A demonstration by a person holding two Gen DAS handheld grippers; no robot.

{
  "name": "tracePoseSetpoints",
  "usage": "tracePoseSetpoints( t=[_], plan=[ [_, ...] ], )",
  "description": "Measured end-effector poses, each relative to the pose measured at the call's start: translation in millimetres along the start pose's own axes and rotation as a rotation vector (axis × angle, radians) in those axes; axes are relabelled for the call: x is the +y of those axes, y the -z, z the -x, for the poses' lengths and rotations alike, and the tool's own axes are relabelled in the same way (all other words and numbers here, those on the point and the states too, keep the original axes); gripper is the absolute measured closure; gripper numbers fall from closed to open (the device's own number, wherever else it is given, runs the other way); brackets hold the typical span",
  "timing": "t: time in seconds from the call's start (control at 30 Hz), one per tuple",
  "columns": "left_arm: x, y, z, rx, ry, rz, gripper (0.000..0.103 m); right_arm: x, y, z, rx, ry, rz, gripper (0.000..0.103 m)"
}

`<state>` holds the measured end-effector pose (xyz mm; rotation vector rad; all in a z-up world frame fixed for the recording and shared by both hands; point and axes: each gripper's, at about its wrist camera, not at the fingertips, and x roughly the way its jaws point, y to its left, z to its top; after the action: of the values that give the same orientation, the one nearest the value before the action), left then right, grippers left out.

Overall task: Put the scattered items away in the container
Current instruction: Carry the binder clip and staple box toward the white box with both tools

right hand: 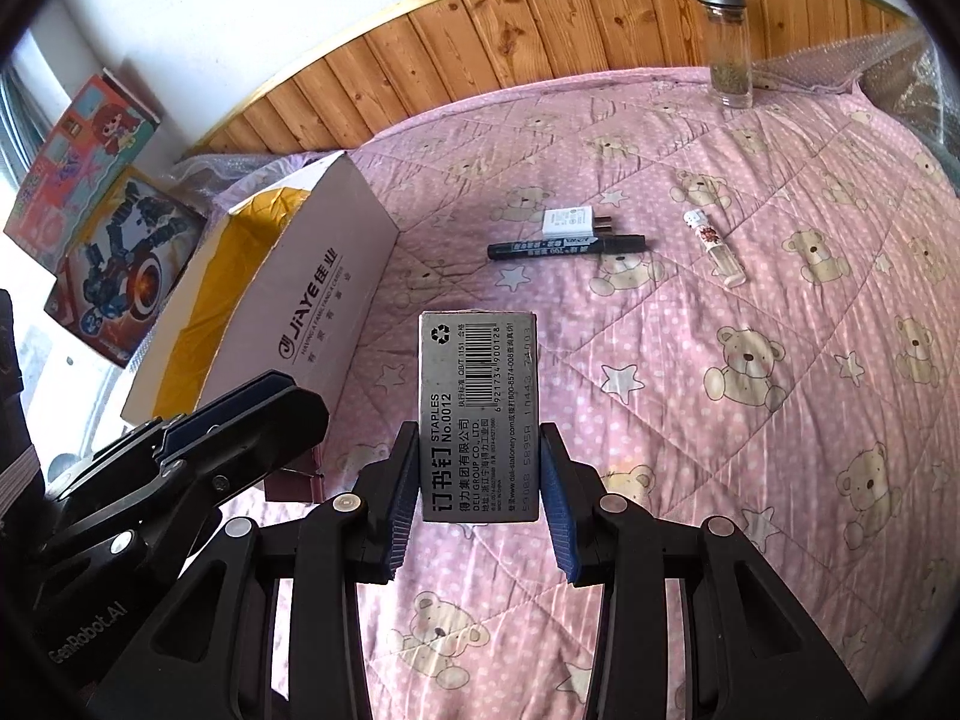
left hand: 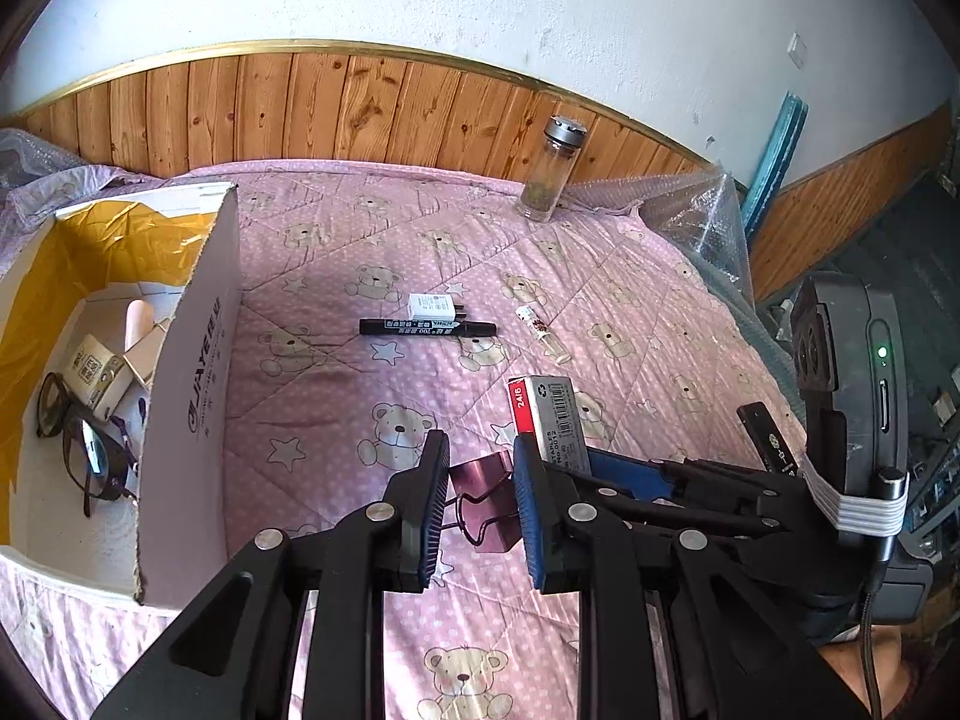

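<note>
Right gripper (right hand: 480, 474) clamped on staple box (right hand: 478, 414), held above the pink quilt (right hand: 750, 420); left gripper (left hand: 480, 504) jaws apart around a binder clip (left hand: 483, 510).
Only the left wrist view sees inside the carton (left hand: 198, 360): glasses (left hand: 84, 450), small boxes. Only the right wrist view shows the label "STAPLES No.0012", "DELI GROUP CO., LTD". Carton reads "JiAYE". Marker (right hand: 567, 247), charger (right hand: 570, 222), lighter (right hand: 714, 246) lie loose on the quilt.

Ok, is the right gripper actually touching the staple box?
Touching. The right wrist view shows the staple box pinched in the right gripper, both blue pads pressed against its sides with no gap.
</note>
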<state>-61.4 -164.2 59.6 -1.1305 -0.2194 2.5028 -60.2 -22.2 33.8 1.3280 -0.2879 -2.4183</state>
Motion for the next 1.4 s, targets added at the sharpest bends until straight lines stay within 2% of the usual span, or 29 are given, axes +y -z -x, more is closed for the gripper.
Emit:
tracePoseSetpoints(
  t=[0.73, 1.1, 1.4],
  plan=[
    [48.5, 13.9, 104.9, -0.143, -0.022, 0.08, 0.08, 115.1, 4.9, 22.9, -0.035, -0.037, 0.188, 0.063],
    [92.5, 6.2, 142.5, -0.22, -0.06, 0.14, 0.08, 175.1, -13.6, 13.4, -0.038, -0.058, 0.287, 0.063],
    [135.3, -3.8, 151.8, -0.24, -0.095, 0.208, 0.08, 206.5, -38.0, -4.0, -0.034, -0.076, 0.332, 0.063]
  ],
)
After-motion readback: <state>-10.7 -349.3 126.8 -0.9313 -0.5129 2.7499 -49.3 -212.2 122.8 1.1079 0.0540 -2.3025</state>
